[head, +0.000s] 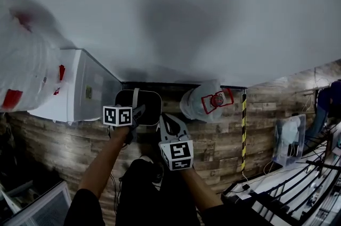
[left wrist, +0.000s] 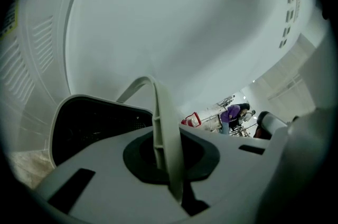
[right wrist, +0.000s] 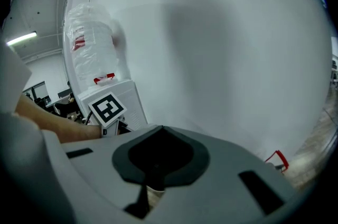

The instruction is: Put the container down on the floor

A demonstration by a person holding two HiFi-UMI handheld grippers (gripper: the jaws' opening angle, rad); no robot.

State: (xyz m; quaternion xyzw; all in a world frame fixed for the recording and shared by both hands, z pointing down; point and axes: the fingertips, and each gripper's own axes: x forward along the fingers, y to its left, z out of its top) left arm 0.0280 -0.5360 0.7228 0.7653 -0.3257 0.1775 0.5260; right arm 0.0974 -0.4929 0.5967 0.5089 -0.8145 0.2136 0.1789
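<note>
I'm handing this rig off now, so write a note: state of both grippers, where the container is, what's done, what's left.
Left gripper: shut on the white handle of the container.
Right gripper: shut, nothing between its jaws, beside the container.
Container: black, held by its handle over the wooden floor; whether it touches cannot be told.
Done: grip.
Left: set it on the floor, release.

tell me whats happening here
A person holds a two-jaw gripper in each hand, standing close to a white wall. The left gripper is shut on the pale handle of a dark container, which hangs from it low over the wooden floor. Whether it touches the floor can't be told. The right gripper is shut and empty beside it. A water jug and a white dispenser are nearby.
</note>
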